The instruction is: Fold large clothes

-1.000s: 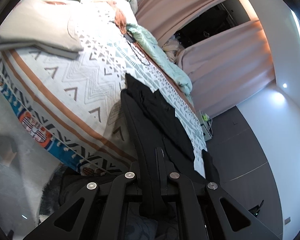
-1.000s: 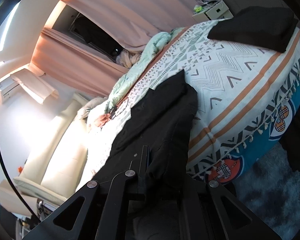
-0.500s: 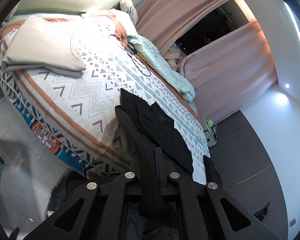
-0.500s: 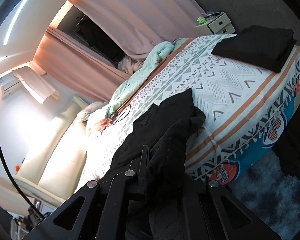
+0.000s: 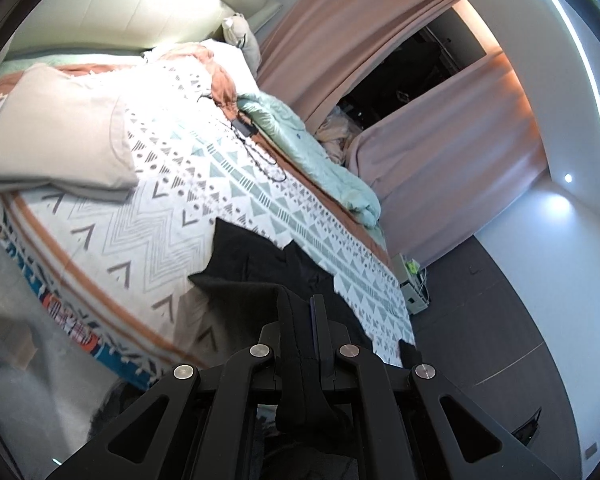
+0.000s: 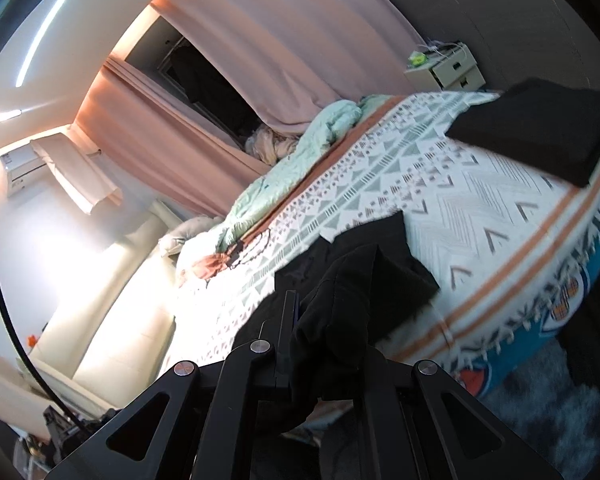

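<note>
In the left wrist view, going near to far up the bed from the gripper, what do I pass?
left gripper → black garment → patterned bedspread → black cable → white pillow → headboard

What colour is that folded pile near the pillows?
Beige, plain; the folded pile shows best in the left wrist view.

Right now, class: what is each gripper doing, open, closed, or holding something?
Left gripper: closed on the black garment.
Right gripper: closed on the same black garment.
</note>
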A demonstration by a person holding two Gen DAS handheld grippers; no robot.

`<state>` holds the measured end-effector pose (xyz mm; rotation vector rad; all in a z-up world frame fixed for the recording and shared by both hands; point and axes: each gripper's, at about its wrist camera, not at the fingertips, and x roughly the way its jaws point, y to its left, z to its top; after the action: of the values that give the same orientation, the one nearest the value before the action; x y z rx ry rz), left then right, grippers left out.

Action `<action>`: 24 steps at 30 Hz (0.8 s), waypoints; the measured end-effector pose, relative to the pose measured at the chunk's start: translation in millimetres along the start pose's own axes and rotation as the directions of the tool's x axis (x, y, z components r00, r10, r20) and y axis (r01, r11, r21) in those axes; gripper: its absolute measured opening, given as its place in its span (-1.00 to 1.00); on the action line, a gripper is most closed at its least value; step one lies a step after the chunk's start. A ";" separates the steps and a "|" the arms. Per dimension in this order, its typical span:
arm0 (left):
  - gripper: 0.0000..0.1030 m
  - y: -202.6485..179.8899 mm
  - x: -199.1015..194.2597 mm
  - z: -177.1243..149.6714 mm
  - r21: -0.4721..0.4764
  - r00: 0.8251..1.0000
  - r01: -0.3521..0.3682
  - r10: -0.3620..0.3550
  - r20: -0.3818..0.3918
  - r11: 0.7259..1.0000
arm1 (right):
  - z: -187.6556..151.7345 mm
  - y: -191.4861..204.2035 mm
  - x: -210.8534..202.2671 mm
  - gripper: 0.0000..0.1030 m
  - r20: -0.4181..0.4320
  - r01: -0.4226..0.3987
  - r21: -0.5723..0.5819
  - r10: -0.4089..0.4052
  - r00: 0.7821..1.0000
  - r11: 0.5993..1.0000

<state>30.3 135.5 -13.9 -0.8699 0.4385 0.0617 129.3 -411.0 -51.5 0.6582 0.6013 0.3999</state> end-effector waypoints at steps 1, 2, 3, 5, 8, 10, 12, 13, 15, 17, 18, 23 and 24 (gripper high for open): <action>-0.90 -2.9 4.9 5.5 0.000 1.000 0.003 -0.003 0.009 1.000 | 4.9 2.6 4.1 -0.88 0.005 -0.003 -0.001 0.003 1.000 1.000; -0.90 -5.3 8.7 10.3 0.001 1.000 0.005 -0.005 0.015 1.000 | 10.0 5.4 8.4 -0.88 0.011 -0.005 -0.004 0.006 1.000 1.000; -0.90 -9.0 14.8 16.8 0.004 1.000 0.004 -0.005 0.021 1.000 | 15.6 9.6 13.3 -0.88 0.018 -0.007 -0.010 0.007 1.000 1.000; -0.90 -15.7 27.5 29.3 0.006 1.000 0.005 -0.005 0.028 1.000 | 29.0 17.6 26.6 -0.88 0.031 -0.004 -0.025 0.005 1.000 1.000; -0.89 -25.2 50.1 50.1 0.011 0.999 0.004 -0.004 0.036 1.000 | 48.1 25.0 49.1 -0.88 0.040 -0.005 -0.026 0.006 0.999 1.000; -0.89 -31.7 66.8 63.2 0.015 0.999 0.002 -0.002 0.037 1.000 | 61.0 27.3 65.6 -0.88 0.049 -0.004 -0.016 0.005 0.999 1.000; -0.89 -35.4 81.6 74.3 0.015 0.999 -0.001 0.000 0.037 1.000 | 71.0 29.9 79.2 -0.88 0.059 -0.002 -0.006 0.002 0.998 1.000; -0.89 -36.8 90.0 79.7 0.014 0.999 -0.004 0.003 0.036 1.000 | 77.3 30.3 90.1 -0.88 0.066 0.001 0.003 -0.001 0.998 1.000; -0.89 -38.1 104.9 88.2 0.007 0.999 -0.011 0.011 0.030 1.000 | 85.5 31.3 106.2 -0.88 0.072 0.008 0.019 -0.009 0.997 1.000; -0.90 -39.0 120.2 95.2 -0.001 1.000 -0.020 0.020 0.024 1.000 | 92.4 30.5 122.6 -0.87 0.073 0.019 0.038 -0.021 0.997 0.999; -0.89 -39.1 127.9 98.2 -0.003 0.999 -0.025 0.025 0.020 1.000 | 96.2 29.4 131.0 -0.87 0.072 0.025 0.047 -0.028 0.997 0.999; -0.89 -30.6 164.1 110.1 -0.034 0.999 -0.046 0.047 0.010 0.998 | 106.4 27.0 165.9 -0.87 0.066 0.053 0.078 -0.058 0.996 0.996; -0.89 -28.5 170.6 111.8 -0.040 0.999 -0.053 0.053 0.010 0.998 | 108.8 25.8 175.8 -0.87 0.065 0.057 0.088 -0.063 0.996 0.994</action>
<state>230.8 179.8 1.9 -0.8962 0.4515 0.1239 327.5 -349.2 -33.6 0.7318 0.5748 0.2958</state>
